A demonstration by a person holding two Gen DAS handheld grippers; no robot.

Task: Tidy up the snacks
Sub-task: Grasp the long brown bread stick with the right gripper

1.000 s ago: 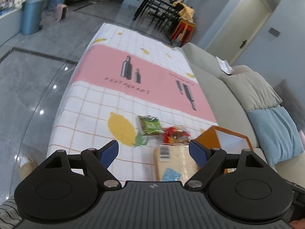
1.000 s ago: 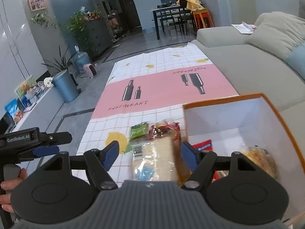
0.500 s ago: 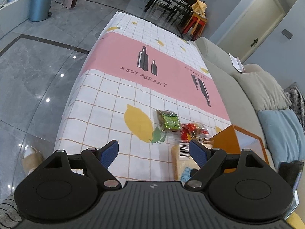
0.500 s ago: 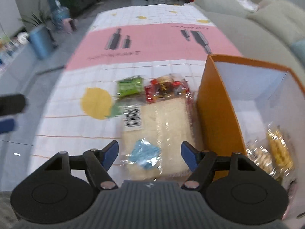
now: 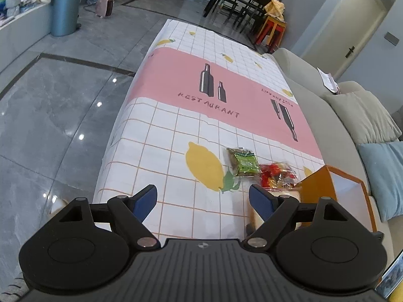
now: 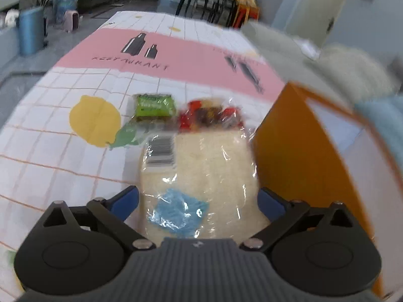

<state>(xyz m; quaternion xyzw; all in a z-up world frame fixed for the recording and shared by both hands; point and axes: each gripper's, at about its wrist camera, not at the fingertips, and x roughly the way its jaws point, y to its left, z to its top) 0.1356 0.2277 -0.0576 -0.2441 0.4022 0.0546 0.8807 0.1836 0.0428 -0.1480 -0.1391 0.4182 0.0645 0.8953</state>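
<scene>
A clear bag of sliced bread [image 6: 204, 173] with a blue label lies on the tablecloth beside the orange box [image 6: 297, 156]. My right gripper [image 6: 197, 201] hangs low over its near end, jaws opening wide; the bag lies between them and the pads do not press on it. Beyond the bread lie a green snack pack [image 6: 155, 105] and a red-and-brown snack bag [image 6: 209, 117]. In the left wrist view my left gripper [image 5: 202, 201] stands open over bare cloth, with the green pack [image 5: 244, 162], the red bag [image 5: 275, 177] and the orange box [image 5: 317, 186] ahead to the right.
A long table under a checked cloth [image 5: 191, 130] with a pink band and lemon prints runs away from me. A grey sofa [image 5: 335, 125] with cushions lines its right side. Glossy floor tiles [image 5: 50, 115] lie to the left, with a blue bin [image 5: 64, 11] far off.
My right gripper has dropped toward the table and closed in on the bread bag, and its jaws have spread wider. The left gripper's view has tilted and shifted a little.
</scene>
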